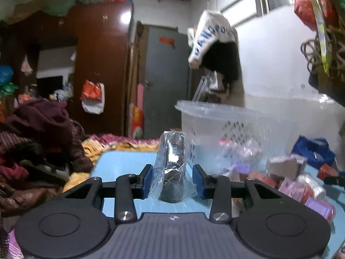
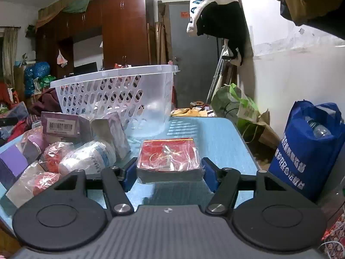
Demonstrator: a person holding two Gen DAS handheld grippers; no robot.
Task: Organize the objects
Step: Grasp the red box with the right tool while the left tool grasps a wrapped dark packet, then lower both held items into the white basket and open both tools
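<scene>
In the left wrist view my left gripper (image 1: 172, 181) is shut on a dark box in crinkled clear wrap (image 1: 173, 161), which stands upright between the blue pads above the light blue table (image 1: 120, 164). In the right wrist view my right gripper (image 2: 169, 170) is shut on a flat red box in clear wrap (image 2: 169, 157), gold script on its lid, held level just over the table (image 2: 215, 133). A clear perforated basket (image 2: 112, 73) stands behind the red box; the same basket (image 1: 215, 112) is ahead and right of the dark box.
Several wrapped boxes and packets (image 2: 64, 146) lie piled on the table's left; that pile (image 1: 291, 179) is right of the left gripper. A blue tote bag (image 2: 308, 146) stands off the table's right edge. Heaped clothes (image 1: 38, 142) lie left of the table.
</scene>
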